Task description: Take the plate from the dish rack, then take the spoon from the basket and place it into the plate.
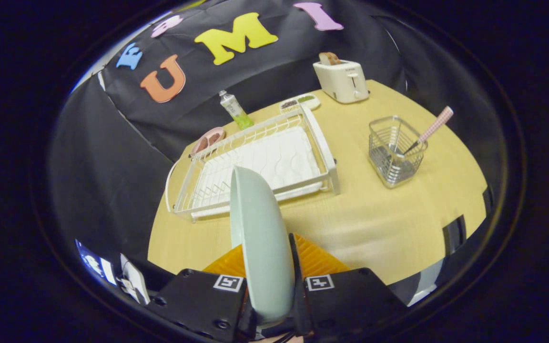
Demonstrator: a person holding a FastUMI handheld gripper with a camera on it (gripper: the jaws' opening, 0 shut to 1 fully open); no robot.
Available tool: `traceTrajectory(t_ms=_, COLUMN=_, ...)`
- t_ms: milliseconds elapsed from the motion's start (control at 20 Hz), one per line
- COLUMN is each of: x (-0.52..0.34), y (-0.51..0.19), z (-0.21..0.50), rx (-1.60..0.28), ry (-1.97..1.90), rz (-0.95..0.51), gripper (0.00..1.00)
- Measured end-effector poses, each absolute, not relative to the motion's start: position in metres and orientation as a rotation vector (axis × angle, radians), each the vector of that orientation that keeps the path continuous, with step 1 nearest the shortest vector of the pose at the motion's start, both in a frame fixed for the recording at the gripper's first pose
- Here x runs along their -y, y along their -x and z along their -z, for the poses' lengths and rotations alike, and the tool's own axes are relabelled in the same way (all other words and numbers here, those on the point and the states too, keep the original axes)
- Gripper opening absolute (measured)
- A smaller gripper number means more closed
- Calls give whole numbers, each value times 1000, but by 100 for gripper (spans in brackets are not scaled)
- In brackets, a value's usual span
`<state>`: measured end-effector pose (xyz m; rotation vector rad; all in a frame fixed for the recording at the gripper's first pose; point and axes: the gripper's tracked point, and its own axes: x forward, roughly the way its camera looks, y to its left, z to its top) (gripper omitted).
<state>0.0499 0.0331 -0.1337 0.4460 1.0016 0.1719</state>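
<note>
Standing beyond an empty dish rack [260,162], a toaster [342,80] and a spoon [429,129] in its basket [395,151] share the worktop [374,224]; the hand-held gripper [269,281] clamps a plate [258,233] on edge.

Pale wooden table [374,224]; black cloth wall [112,157]

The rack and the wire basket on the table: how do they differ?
The rack is white, wide and low; the basket is bare metal, narrow and tall. The rack holds nothing now, since the plate stands on edge, clamped in the tongs; the basket holds the spoon, leaning out. Both are open wirework standing on the table.
</note>
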Motion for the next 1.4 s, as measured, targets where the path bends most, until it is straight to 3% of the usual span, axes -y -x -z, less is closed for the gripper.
traceTrajectory(t_ms=650, x=-40, y=-56, z=209, rx=-1052, ry=-796, rz=-188, gripper=36)
traceTrajectory(t_ms=850, x=-36, y=-61, z=207, rx=-1025, ry=-809, rz=-181, gripper=53)
traceTrajectory(t_ms=1200, x=-33, y=-69, z=209, rx=-972, ry=-746, rz=-191, gripper=66)
traceTrajectory(t_ms=1400, x=-16, y=-74, z=183, rx=-807, ry=-618, rz=-194, gripper=79)
